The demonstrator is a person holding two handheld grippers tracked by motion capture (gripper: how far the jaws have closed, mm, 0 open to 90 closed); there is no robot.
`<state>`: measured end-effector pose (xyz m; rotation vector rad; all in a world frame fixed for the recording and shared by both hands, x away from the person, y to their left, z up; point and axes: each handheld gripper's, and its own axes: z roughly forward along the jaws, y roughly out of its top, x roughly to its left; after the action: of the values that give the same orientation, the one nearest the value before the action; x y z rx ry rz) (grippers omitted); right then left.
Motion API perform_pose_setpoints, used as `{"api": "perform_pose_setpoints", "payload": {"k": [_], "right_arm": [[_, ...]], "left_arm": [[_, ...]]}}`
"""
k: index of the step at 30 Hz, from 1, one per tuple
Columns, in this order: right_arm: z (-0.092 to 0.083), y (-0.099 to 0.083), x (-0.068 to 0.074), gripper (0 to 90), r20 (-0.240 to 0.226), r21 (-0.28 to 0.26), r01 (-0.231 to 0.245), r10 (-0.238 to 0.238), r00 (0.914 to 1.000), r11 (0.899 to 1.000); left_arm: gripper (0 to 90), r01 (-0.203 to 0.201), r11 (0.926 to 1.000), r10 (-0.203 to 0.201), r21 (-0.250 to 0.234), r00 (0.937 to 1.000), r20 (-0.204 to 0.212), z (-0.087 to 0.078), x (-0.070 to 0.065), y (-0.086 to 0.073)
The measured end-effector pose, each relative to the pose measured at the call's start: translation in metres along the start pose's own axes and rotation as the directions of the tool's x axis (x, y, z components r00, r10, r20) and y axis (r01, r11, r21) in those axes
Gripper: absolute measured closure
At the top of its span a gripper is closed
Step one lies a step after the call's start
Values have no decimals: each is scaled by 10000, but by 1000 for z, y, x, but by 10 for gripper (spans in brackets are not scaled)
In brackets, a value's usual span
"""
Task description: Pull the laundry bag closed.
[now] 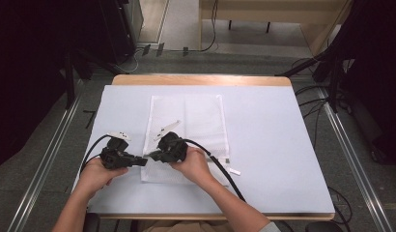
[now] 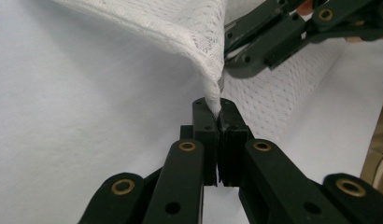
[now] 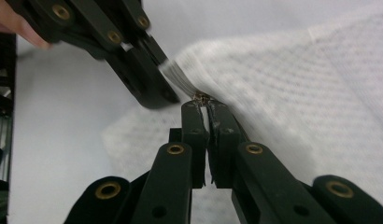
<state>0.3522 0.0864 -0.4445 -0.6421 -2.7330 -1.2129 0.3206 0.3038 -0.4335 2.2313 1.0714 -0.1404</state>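
Bright, even overhead light; dark room edges, soft close-up blur.

mesh bag (image 1: 186, 130): white open-weave cloth, matt
worktop (image 1: 263, 145): smooth matt white cover, wooden edge
tongs (image 2: 217, 122): matt black plastic, brass rivets

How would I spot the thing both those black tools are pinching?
Find the pale sheet covering the table. On its middle lies a white mesh bag, its near left corner pinched by the left gripper and right gripper. It alone is netted and see-through.
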Motion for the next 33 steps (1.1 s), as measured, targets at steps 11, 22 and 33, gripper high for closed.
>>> {"api": "perform_pose_setpoints", "payload": {"k": [11, 22, 33], "right_arm": [[-3, -6, -4, 881, -124, -39, -24, 23, 9999, 10000], [-10, -15, -11, 881, 109, 152, -53, 51, 9999, 9999], [-15, -21, -17, 881, 57, 136, -263, 262, 9996, 9996]], "left_arm": [[887, -126, 9999, 126, -56, 9999, -14, 1, -1, -1], [887, -154, 9999, 154, -5, 9999, 17, 1, -1, -1], [885, -159, 9999, 159, -33, 9999, 45, 2, -2, -2]]}}
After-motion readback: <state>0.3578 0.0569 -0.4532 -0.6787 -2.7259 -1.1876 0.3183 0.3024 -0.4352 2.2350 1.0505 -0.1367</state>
